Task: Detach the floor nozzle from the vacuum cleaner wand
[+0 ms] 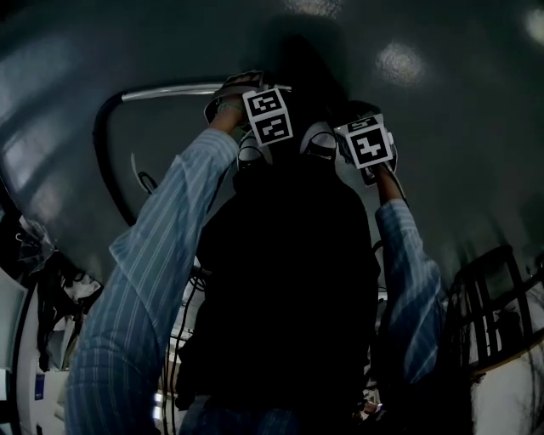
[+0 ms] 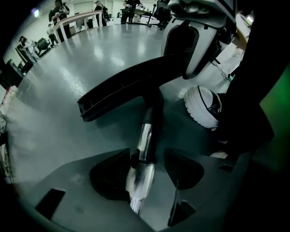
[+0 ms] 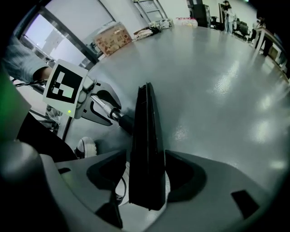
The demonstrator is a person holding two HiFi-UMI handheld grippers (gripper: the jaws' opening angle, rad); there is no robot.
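The black floor nozzle [image 2: 120, 90] lies flat on the grey floor, joined to the chrome wand [image 2: 145, 145]. My left gripper [image 2: 147, 174] points down over the wand, which runs between its wide-spread jaws with a gap at the right pad. My right gripper [image 3: 147, 174] also points down. One end of the nozzle [image 3: 147, 149] stands between its spread jaws and nearly fills the gap. In the head view both marker cubes [image 1: 269, 115] [image 1: 367, 140] show close together above my dark torso. The fingertips are hidden there.
A black hose [image 1: 106, 161] curves from the wand's far end [image 1: 170, 89] at the left. A white shoe [image 2: 204, 106] stands beside the nozzle. Desks and people [image 2: 59, 13] are far across the glossy floor. Boxes and a window [image 3: 111, 38] sit behind.
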